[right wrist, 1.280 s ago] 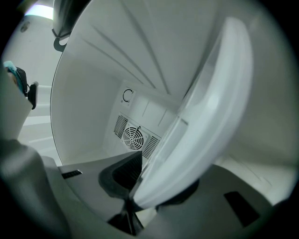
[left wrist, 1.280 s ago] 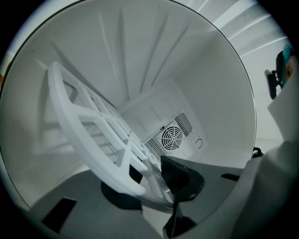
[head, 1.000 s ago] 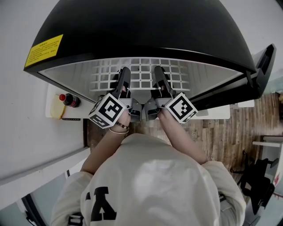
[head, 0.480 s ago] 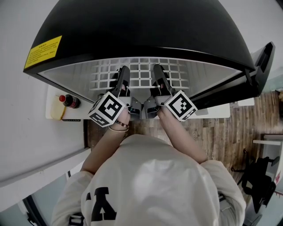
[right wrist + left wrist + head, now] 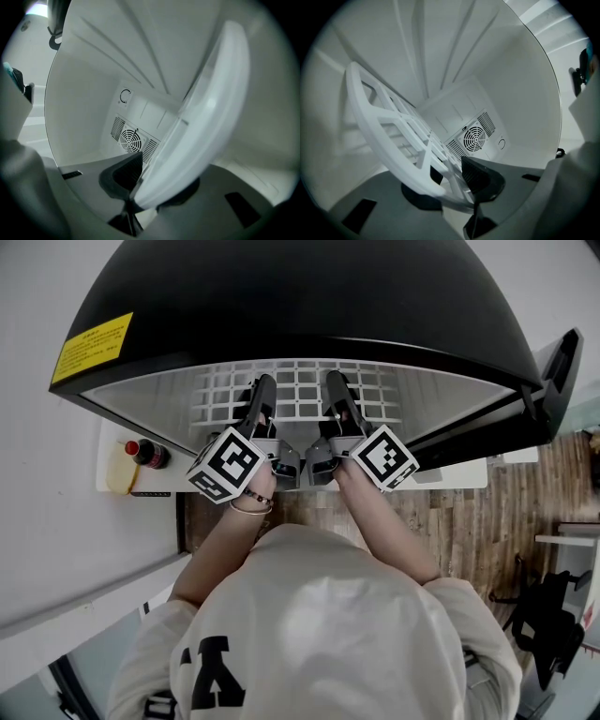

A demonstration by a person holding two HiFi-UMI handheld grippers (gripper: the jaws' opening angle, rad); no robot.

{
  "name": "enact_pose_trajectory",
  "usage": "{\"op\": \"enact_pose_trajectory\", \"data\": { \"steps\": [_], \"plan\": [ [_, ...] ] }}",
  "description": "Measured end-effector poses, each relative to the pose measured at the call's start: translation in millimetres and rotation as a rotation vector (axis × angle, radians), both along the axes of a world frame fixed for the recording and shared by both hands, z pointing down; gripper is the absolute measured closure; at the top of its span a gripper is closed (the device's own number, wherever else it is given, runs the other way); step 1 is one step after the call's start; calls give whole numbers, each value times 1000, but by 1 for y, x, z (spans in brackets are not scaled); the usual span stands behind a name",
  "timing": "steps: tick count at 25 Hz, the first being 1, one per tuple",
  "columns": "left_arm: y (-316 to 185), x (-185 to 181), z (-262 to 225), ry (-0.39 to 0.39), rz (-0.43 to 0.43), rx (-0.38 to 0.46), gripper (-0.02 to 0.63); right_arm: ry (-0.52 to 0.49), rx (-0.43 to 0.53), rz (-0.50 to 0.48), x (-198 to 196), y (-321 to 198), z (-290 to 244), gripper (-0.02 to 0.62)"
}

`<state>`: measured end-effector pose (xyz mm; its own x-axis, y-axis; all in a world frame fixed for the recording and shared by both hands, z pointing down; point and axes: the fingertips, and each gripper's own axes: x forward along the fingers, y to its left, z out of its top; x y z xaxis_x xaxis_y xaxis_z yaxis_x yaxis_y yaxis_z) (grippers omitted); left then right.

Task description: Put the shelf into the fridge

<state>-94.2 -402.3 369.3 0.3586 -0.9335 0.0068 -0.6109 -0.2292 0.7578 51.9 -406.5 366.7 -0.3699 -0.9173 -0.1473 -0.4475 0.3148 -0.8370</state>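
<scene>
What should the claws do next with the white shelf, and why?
Probably slide the shelf straight back, toward the fan on the rear wall of the fridge. The left claw and right claw both grip its front edge, which sits near the opening, and there seems to be room behind.

Your bare forearms reach forward side by side, wrists close together, your left hand [image 5: 255,487] and right hand [image 5: 351,478] each wrapped around a handle. Your left gripper [image 5: 263,390] and right gripper [image 5: 336,388] point ahead, roughly level and parallel. Each pair of jaws is clamped on the near edge of the shelf [image 5: 302,401], either side of its middle.
</scene>
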Motion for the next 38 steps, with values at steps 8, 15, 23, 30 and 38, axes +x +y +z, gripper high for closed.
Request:
{"op": "enact_pose_trajectory", "data": {
  "steps": [8, 15, 23, 30, 38],
  "plan": [
    [-3, 2, -1, -8, 7, 10, 488, 4, 4, -1, 0, -3, -1, 488],
    [0, 1, -1, -4, 29, 18, 479, 12, 21, 1, -1, -2, -2, 481],
    [16, -6, -1, -1, 14, 39, 434, -48, 15, 40, 4, 11, 0, 469],
    [43, -8, 0, -24, 16, 73, 408, 4, 26, 45, 3, 46, -1, 469],
    [82, 4, -5, -109, 49, 116, 408, 105, 24, 18, -3, 80, 5, 471]
  ]
}}
